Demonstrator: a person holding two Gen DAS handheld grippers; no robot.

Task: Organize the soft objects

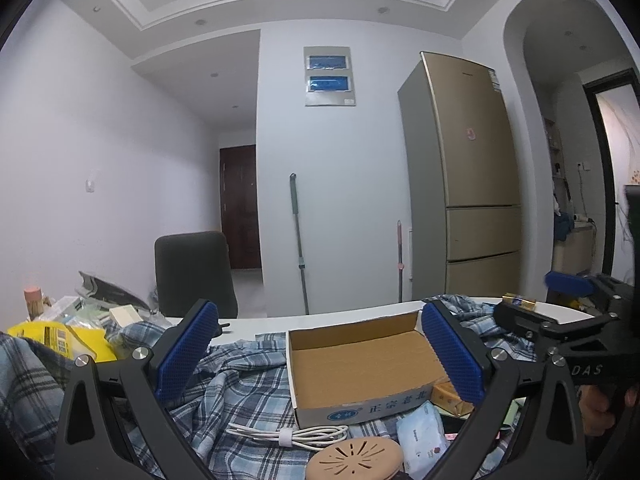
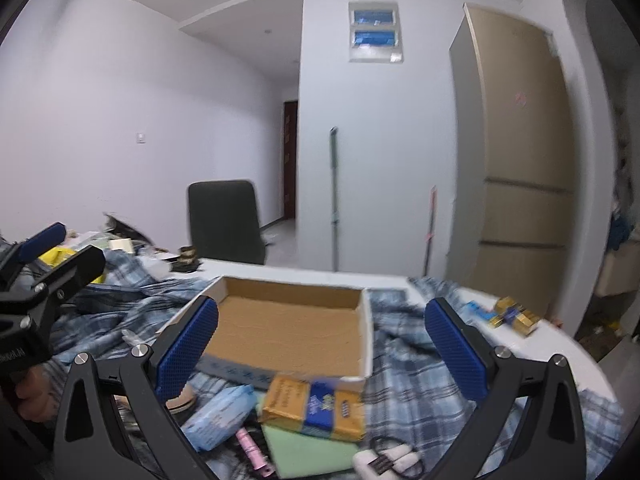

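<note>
An empty cardboard box (image 1: 360, 364) (image 2: 296, 324) sits on a crumpled blue plaid shirt (image 1: 240, 392) (image 2: 408, 368) spread over the table. My left gripper (image 1: 320, 350) is open, its blue pads (image 1: 188, 348) either side of the box, above it. My right gripper (image 2: 322, 346) is open too, hovering over the box's near edge. In front of the box lie an orange tissue pack (image 2: 316, 408) (image 1: 450, 396), a light blue tissue pack (image 2: 222, 416) (image 1: 422, 436) and a green cloth (image 2: 308, 456). Each gripper shows at the edge of the other's view.
A coiled white cable (image 1: 296, 436) and a tan round perforated lid (image 1: 356, 460) lie near the box. A pink pen (image 2: 252, 452), yellow bag (image 1: 60, 338), gold batteries (image 2: 514, 316) and clutter sit on the white table (image 2: 320, 276). A black chair (image 1: 194, 272), mop and fridge (image 1: 472, 176) stand behind.
</note>
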